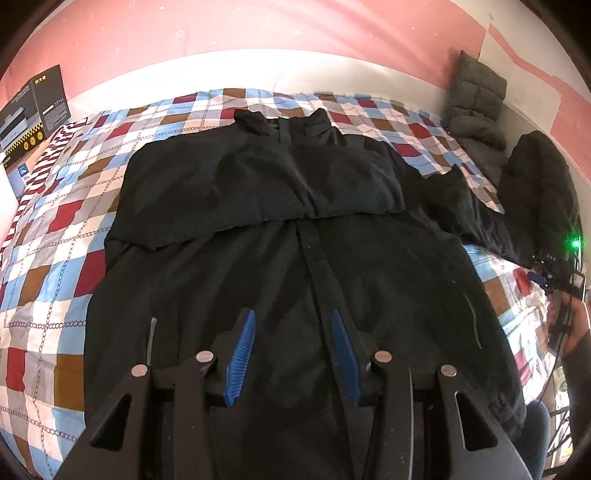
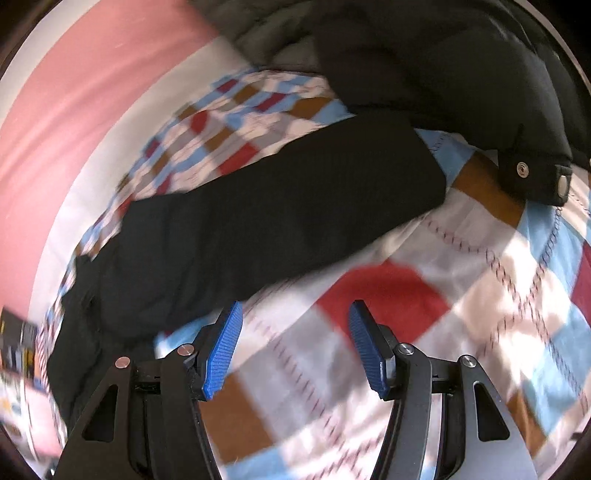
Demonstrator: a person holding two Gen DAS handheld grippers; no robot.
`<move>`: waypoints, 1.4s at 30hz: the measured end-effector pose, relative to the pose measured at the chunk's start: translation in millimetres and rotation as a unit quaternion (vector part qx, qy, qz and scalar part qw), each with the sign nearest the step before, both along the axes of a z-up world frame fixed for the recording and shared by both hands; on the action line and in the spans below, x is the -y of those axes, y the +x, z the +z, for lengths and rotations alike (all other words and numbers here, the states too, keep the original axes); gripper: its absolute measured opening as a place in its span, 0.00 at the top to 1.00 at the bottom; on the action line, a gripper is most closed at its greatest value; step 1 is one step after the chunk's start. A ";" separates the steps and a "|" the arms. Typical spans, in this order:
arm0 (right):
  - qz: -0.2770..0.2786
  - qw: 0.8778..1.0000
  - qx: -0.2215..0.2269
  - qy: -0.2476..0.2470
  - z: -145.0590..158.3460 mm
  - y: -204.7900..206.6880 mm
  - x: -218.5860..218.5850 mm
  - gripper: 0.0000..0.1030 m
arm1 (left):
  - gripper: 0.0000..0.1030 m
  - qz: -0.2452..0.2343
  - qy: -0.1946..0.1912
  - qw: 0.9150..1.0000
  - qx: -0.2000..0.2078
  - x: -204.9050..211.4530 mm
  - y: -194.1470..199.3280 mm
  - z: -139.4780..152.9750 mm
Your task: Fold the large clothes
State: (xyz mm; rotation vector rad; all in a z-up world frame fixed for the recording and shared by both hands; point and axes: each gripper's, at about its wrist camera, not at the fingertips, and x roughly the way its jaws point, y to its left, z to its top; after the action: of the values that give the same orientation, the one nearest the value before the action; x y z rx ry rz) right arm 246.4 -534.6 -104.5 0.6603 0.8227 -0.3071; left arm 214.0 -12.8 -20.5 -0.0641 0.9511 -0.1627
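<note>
Two tools are in view, both with their blue ribbed fingers spread apart and nothing between them. The left tool (image 1: pixel 291 321) hangs over the lower front of a large black zip-front jacket (image 1: pixel 288 229), which lies flat and face-up on a bed covered with a checked sheet of red, blue, brown, grey and white squares (image 1: pixel 62 236). The jacket's collar points toward the far pink wall (image 1: pixel 221 33). Its left-side sleeve is folded across the chest, the cuff edge forming a line over the zip; the other sleeve (image 1: pixel 454 199) stretches out to the right across the sheet.

The right tool (image 2: pixel 293 314) hovers just above the checked sheet (image 2: pixel 388 295), close beside that outstretched black sleeve (image 2: pixel 277 206) but apart from it; this view is motion-blurred. Past the sleeve's end lies another dark garment with metal snap buttons (image 2: pixel 522 170).

In the left wrist view, the right tool (image 1: pixel 543 278) appears at the right edge of the bed, held in the person's hand (image 1: pixel 574 325). A grey quilted puffer garment (image 1: pixel 474 107) is heaped against the wall at the far right corner, with a second black garment (image 1: pixel 535 184) just in front of it. Black printed cardboard boxes (image 1: pixel 33 107) stand at the far left beside the bed
</note>
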 end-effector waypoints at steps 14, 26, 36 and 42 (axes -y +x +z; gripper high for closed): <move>-0.103 0.993 0.020 0.062 -32.4 50.2 68.3 0.47 | 0.56 0.030 0.003 0.999 -0.014 -9.0 48.5 -32.4; -0.007 0.992 0.118 -0.043 109.3 57.6 4.4 0.85 | 0.56 0.055 -0.008 0.998 -0.004 -39.2 43.6 -26.4; 0.158 0.961 0.214 -0.078 224.7 89.7 -139.6 0.86 | 0.56 0.093 -0.028 0.995 0.010 -81.9 31.7 -21.3; 0.258 0.938 0.217 -0.079 233.6 116.9 -248.3 0.86 | 0.56 0.117 -0.036 0.992 0.012 -113.1 24.4 -26.4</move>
State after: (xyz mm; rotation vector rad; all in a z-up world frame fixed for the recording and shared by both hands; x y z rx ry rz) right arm 363.4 -286.2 129.1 0.3209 0.5114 0.2444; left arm 238.4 100.2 -46.9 -0.2381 0.9071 0.0185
